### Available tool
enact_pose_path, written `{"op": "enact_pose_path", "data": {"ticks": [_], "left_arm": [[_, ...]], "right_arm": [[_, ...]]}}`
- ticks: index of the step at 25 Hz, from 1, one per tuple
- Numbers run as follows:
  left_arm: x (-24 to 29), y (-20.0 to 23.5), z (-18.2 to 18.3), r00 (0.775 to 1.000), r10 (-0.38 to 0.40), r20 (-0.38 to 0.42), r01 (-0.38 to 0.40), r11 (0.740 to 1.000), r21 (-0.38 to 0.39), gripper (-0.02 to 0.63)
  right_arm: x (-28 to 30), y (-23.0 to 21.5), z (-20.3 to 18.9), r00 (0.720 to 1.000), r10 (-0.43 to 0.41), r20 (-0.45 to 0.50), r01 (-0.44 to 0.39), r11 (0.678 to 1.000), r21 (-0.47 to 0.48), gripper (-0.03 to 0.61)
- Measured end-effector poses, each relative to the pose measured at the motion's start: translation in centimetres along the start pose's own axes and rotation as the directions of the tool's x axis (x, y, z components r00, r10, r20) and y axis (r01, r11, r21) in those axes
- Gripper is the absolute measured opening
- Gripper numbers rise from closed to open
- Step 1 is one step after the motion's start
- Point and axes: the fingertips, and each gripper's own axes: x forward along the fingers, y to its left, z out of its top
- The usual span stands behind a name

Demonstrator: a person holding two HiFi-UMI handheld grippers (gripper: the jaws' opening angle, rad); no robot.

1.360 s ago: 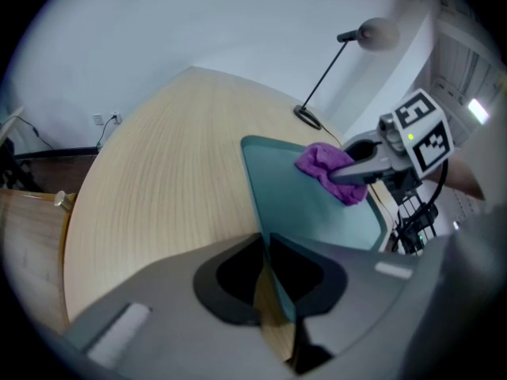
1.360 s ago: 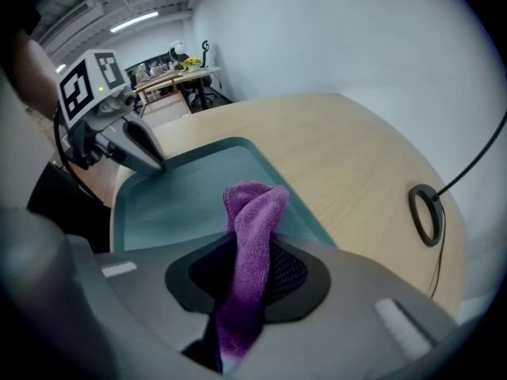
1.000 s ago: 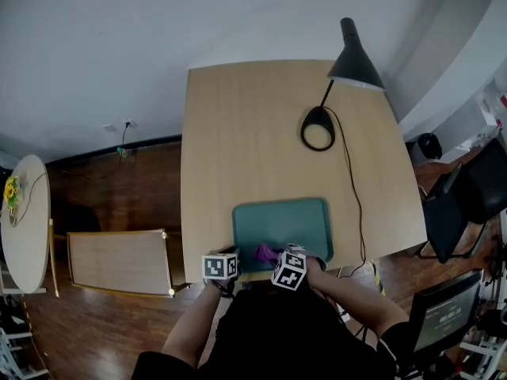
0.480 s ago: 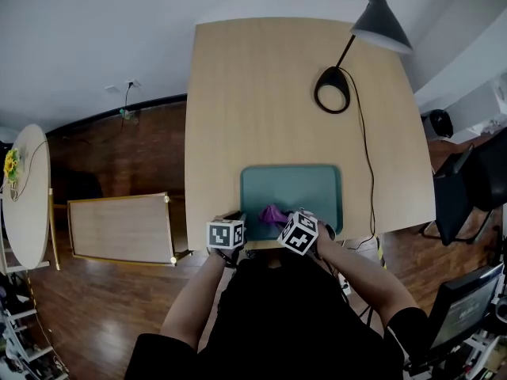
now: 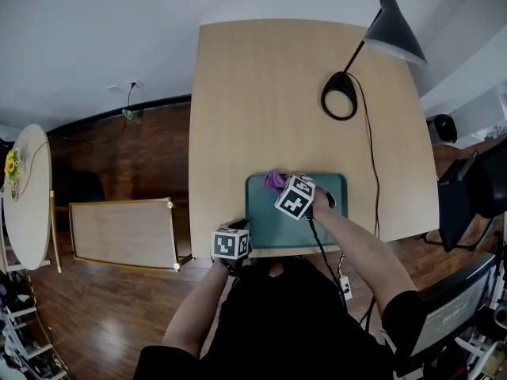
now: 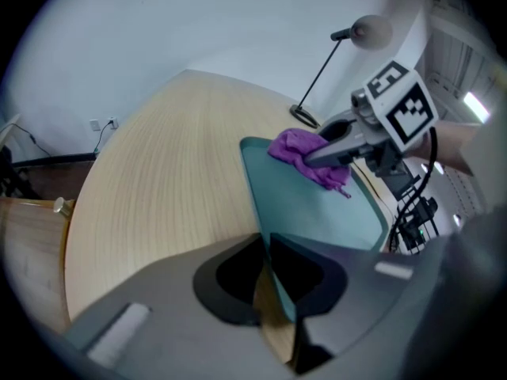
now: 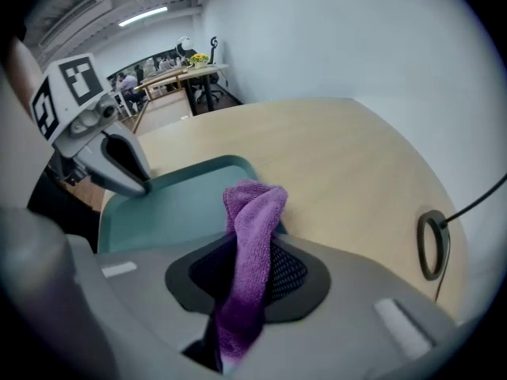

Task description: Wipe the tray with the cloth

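Right gripper [image 5: 280, 186], cloth [image 5: 274, 180] at tray [image 5: 265, 222] edge

Soft, even room light across my table [image 5: 261, 93]; shadows faint. Head view sharp mid-frame, fisheye bowing table edges. Left gripper view: black vignette in corners, tray [image 6: 317, 212] rim nipped in my left gripper [image 6: 265, 248] blurs near lens, lamp [image 6: 368, 30] hazy. Right gripper view: ceiling strip light [image 7: 142, 16] glares; cloth [image 7: 252, 204] clamped in my right gripper [image 7: 249, 252] crisp, frame edges smeared.
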Motion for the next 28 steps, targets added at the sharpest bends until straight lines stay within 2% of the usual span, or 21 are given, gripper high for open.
{"op": "enact_pose_path", "data": {"ticks": [4, 9, 12, 16, 20, 23, 28], "left_arm": [[-0.5, 0.0, 0.1, 1.000, 0.006, -0.008, -0.006, 1.000, 0.004, 0.060], [-0.3, 0.4, -0.1, 1.000, -0.015, -0.010, 0.015, 1.000, 0.004, 0.061], [0.2, 0.2, -0.4, 0.999, -0.051, -0.007, 0.051, 0.999, 0.007, 0.061], [0.3, 0.2, -0.3, 0.998, -0.060, -0.004, 0.060, 0.998, 0.012, 0.063], [-0.2, 0.7, 0.1, 0.999, -0.038, 0.007, 0.038, 0.999, 0.011, 0.063], [0.2, 0.5, 0.0, 0.998, -0.057, 0.015, 0.057, 0.998, 0.012, 0.063], [0.3, 0.3, -0.1, 0.999, -0.044, 0.016, 0.043, 0.999, 0.018, 0.063]], "right_arm": [[0.3, -1.4, 0.5, 0.999, 0.001, -0.034, 0.001, 0.998, 0.055, 0.084], [0.2, 0.1, 0.9, 0.999, -0.013, -0.034, 0.014, 0.999, 0.030, 0.084], [0.0, 2.8, 1.0, 0.999, 0.021, -0.027, -0.021, 1.000, 0.005, 0.084], [-0.2, 7.6, 0.7, 0.996, 0.082, -0.028, -0.082, 0.996, -0.025, 0.084], [-0.8, 12.5, 0.1, 0.987, 0.155, -0.040, -0.155, 0.988, -0.008, 0.084], [-1.3, 15.6, -0.5, 0.979, 0.203, -0.038, -0.203, 0.979, 0.001, 0.084], [-1.4, 17.5, -1.3, 0.980, 0.195, -0.035, -0.196, 0.979, -0.056, 0.083]]}}
